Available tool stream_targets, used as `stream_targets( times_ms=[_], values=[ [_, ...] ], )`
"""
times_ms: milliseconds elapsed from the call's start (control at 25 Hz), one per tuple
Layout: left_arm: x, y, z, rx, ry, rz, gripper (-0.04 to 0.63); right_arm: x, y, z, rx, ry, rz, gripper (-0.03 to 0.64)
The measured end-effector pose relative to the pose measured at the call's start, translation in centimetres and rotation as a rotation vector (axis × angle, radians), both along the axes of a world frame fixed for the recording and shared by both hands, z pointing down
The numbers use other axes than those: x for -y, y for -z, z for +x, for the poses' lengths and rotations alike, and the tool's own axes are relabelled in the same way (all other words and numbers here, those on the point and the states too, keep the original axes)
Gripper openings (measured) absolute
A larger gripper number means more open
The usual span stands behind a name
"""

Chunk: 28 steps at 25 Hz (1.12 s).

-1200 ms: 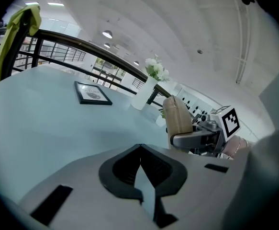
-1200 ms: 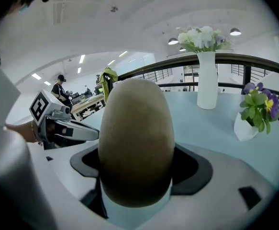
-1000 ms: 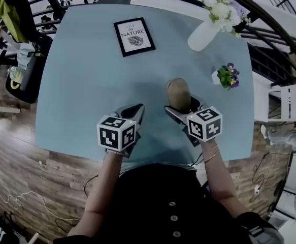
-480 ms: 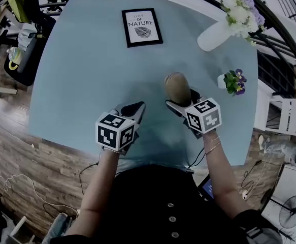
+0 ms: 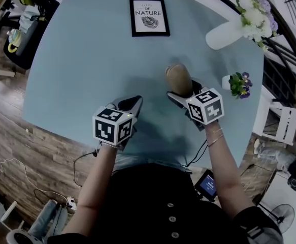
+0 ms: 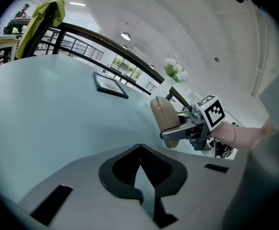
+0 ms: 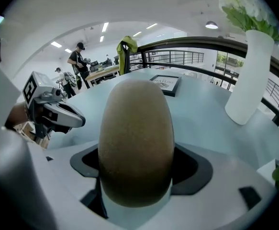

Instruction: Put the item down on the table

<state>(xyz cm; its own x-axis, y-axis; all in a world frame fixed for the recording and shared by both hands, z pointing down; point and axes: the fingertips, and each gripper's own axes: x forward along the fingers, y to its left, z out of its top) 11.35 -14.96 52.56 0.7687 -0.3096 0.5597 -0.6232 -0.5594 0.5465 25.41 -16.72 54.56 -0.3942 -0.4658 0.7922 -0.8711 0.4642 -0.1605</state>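
A tan, rounded, pad-like item (image 5: 178, 79) stands upright in my right gripper (image 5: 184, 92), which is shut on its lower part over the pale blue table (image 5: 87, 60). In the right gripper view the item (image 7: 135, 138) fills the gap between the jaws. The left gripper view shows it (image 6: 164, 116) from the side; whether its lower end touches the table I cannot tell. My left gripper (image 5: 130, 104) is to the left of it, over the table's near part. Its jaws (image 6: 140, 150) are shut with nothing in them.
A framed print (image 5: 149, 17) lies at the far middle of the table. A white vase of pale flowers (image 5: 229, 32) stands at the far right, and a small pot of purple flowers (image 5: 237, 83) sits just right of the item. Railings and chairs ring the table.
The head view has shifted a little over the table. Both grippers keep nearly the same places, and the right one still holds the tan item.
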Motion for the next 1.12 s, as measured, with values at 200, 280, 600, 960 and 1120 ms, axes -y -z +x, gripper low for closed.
stream_targets(
  times_ms=[200,280,600,960,1120],
  values=[
    [-0.7,-0.3,-0.4,-0.006,0.007,-0.012,0.017,0.6,-1.4,-0.1,-0.069,0.055,-0.027,0.399],
    [-1.0,-0.4,-0.5,-0.013,0.013,-0.018,0.017,0.9,-1.6,-0.3,-0.068,0.066,-0.041,0.4],
    [-2.0,-0.7,-0.7,-0.016,0.027,-0.023,0.017,1.9,-2.2,-0.2,-0.092,0.092,-0.06,0.4],
    [-1.5,-0.2,-0.8,-0.023,0.037,0.002,0.017,2.4,-2.7,-0.8,-0.12,0.095,-0.061,0.399],
    [-1.9,-0.1,-0.9,-0.022,0.037,0.0,0.017,2.5,-3.0,-0.9,-0.137,0.082,-0.057,0.4]
  ],
)
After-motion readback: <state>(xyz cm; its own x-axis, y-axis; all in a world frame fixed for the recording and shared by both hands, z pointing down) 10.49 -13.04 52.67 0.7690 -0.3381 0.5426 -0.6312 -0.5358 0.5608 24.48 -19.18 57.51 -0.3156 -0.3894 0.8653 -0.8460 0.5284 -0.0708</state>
